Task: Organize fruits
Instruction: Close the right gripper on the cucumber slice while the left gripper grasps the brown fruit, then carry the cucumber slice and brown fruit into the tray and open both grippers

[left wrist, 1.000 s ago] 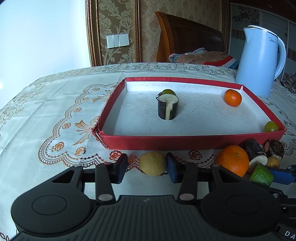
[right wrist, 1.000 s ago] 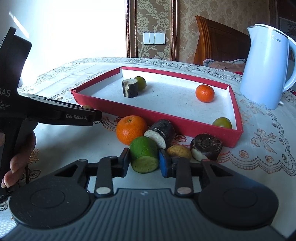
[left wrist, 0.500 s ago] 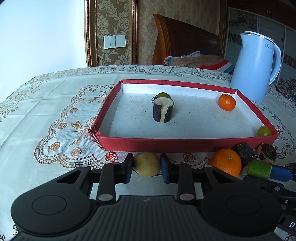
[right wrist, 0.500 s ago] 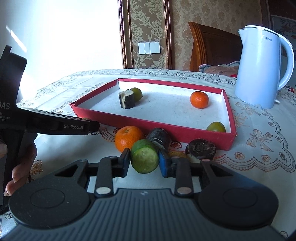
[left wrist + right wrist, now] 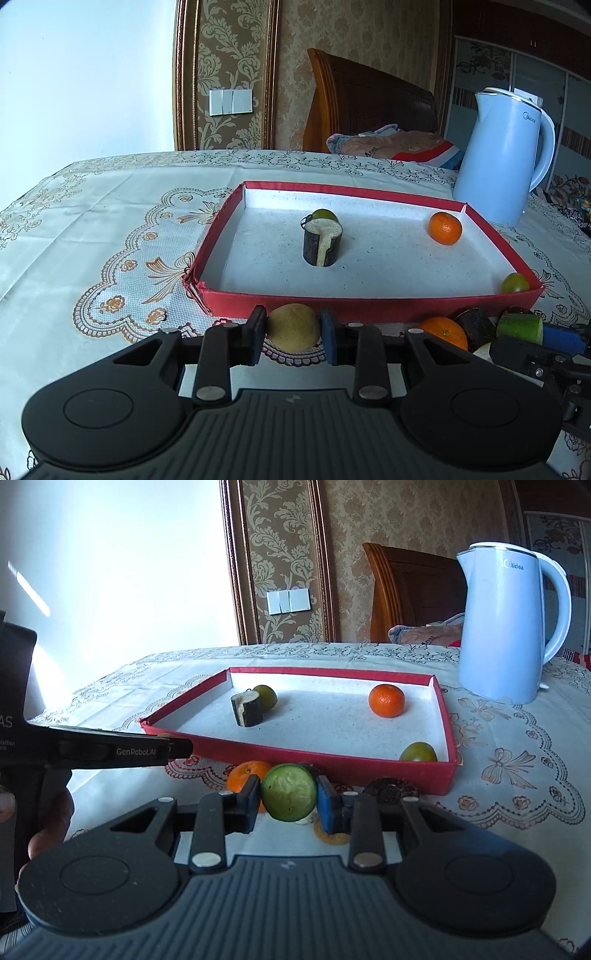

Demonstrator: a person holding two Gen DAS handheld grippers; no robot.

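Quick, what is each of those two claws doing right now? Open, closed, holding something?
Left gripper: closed on a round yellow-brown fruit.
Right gripper: closed on a cut green fruit piece.

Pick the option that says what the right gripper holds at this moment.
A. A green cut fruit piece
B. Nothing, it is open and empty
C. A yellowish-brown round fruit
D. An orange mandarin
A: in the right wrist view the right gripper is shut on the green cut fruit piece, with the orange mandarin lying loose on the table behind it.
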